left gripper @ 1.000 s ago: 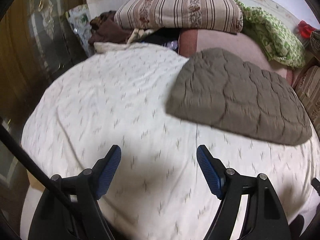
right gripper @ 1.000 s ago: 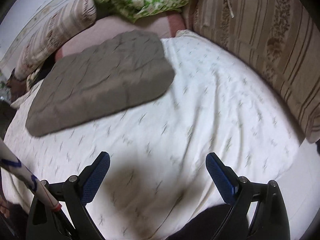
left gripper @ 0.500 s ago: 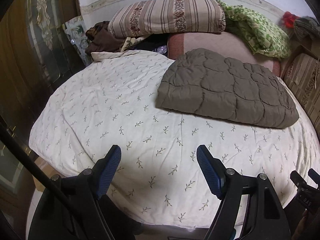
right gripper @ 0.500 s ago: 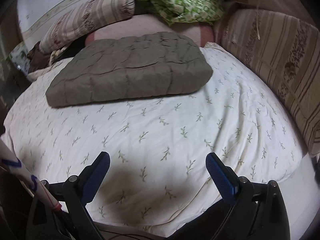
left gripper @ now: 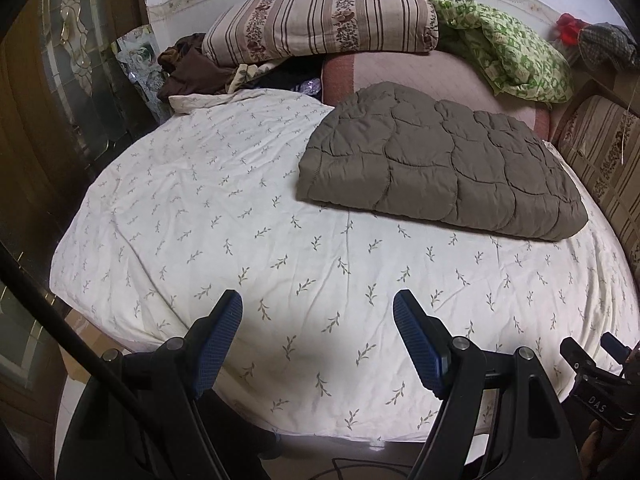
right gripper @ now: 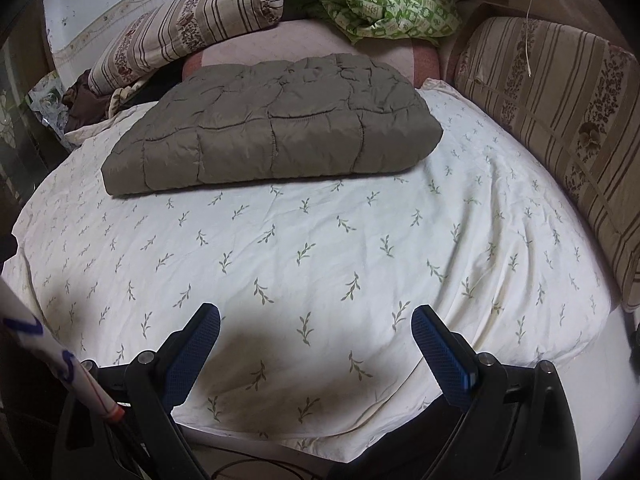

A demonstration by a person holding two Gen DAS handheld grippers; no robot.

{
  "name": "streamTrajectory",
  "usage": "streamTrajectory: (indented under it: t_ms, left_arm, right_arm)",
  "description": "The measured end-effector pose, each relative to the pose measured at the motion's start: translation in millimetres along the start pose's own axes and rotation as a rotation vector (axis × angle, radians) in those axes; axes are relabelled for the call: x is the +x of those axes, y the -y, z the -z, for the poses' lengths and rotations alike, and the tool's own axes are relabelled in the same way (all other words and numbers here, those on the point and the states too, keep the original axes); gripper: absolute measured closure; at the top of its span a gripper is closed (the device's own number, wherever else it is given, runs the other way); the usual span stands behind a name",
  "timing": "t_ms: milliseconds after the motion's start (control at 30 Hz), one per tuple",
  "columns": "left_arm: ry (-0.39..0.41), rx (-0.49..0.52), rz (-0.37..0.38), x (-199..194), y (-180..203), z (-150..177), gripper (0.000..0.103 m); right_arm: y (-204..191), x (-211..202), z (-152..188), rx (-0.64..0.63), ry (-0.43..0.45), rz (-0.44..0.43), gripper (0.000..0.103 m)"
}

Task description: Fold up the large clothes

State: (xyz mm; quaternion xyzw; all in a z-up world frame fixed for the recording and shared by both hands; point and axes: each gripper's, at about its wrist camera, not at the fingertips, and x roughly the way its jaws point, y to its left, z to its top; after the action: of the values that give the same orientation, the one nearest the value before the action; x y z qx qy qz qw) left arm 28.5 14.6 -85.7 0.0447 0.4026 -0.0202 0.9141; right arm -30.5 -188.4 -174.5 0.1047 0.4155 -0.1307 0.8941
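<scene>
A grey-brown quilted padded garment (left gripper: 436, 168) lies folded into a flat rectangle on the far half of the bed; it also shows in the right wrist view (right gripper: 276, 128). The bed is covered by a cream sheet with a leaf print (left gripper: 224, 216). My left gripper (left gripper: 318, 308) is open and empty, held above the bed's near edge, well short of the garment. My right gripper (right gripper: 316, 320) is open and empty too, over the near edge. Part of the right gripper shows at the left view's lower right (left gripper: 600, 384).
A striped pillow (left gripper: 320, 24) and a green patterned blanket (left gripper: 508, 52) lie at the head. A pink mat (left gripper: 400, 72) lies under the garment's far side. Dark clothes (left gripper: 192, 72) are piled at the back left. A striped cushion (right gripper: 560, 120) lines the right side. A wooden cabinet (left gripper: 60, 100) stands left.
Both grippers have pulled back and risen from the bed, so the whole bed and its near edge now show. The folded garment has not moved. Both stay open.
</scene>
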Motion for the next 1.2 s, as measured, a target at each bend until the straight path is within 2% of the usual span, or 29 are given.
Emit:
streamTrajectory:
  t_ms: [367,767,1000,1200]
  left_arm:
    - [-0.026,-0.011,0.021,5.8,-3.2,2.1,0.026]
    - [0.015,-0.019,-0.007,-15.1,-9.2,4.6,0.026]
    - [0.074,-0.020,-0.043,-53.9,-14.7,7.2,0.026]
    - [0.117,0.006,-0.068,-67.4,-17.6,-12.3,0.023]
  right_arm:
    - [0.2,2.4,1.3,0.008,-0.013,0.004,0.004]
    - [0.9,-12.5,1.8,0.019,0.010,-0.013,0.004]
    - [2.2,-39.6,4.9,0.020,0.066,-0.061,0.004]
    - [15.3,-73.5,-13.6,0.017,0.145,-0.054,0.004]
